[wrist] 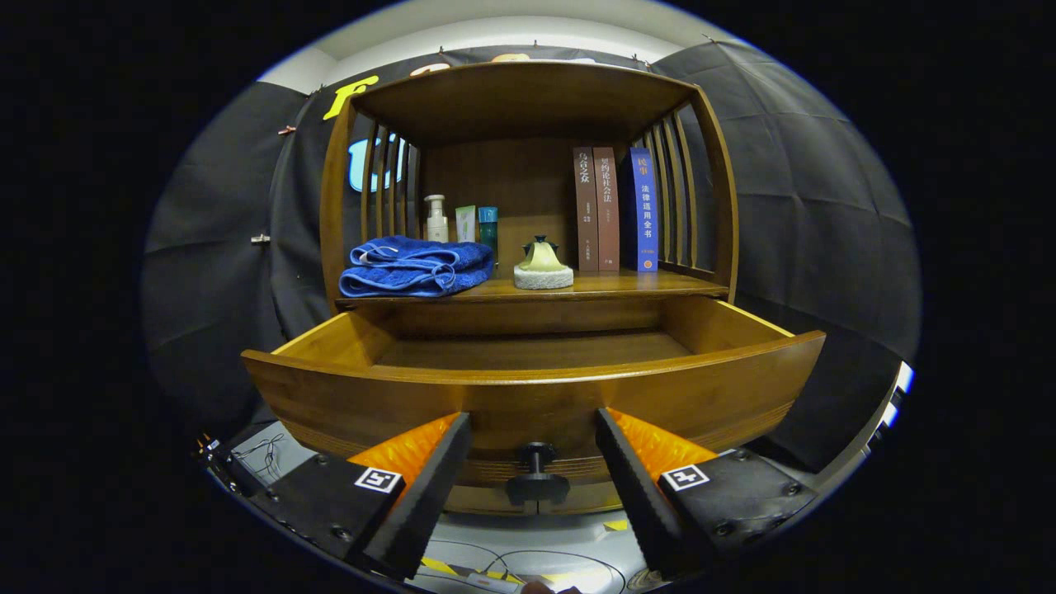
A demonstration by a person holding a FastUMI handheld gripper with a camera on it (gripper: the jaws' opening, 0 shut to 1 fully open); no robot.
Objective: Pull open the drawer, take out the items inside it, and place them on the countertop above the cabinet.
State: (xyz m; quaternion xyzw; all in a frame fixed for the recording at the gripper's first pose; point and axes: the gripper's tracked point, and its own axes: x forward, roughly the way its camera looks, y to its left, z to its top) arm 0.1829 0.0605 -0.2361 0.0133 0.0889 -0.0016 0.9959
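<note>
Gripper view showed the drawer [528,388] pulled well out of the cabinet [330,206], so the opening step was judged complete. As far as the interior could be seen, the drawer floor was bare; the near part was hidden behind the drawer front.

On the surface [643,285] above the drawer, from left to right, lay a folded blue towel [415,266], three small bottles [462,221] behind it, a small green-and-white ornament [543,266] and three upright books [615,209]. The towel and ornament were judged likely to be the removed items, which would leave little or nothing to transfer; this could not be confirmed.

The claw [533,462] was held level in front of the drawer front, pointing at it. Its fingers stood apart, one each side of the black knob [536,474], touching neither the knob nor, apparently, the wood.
</note>
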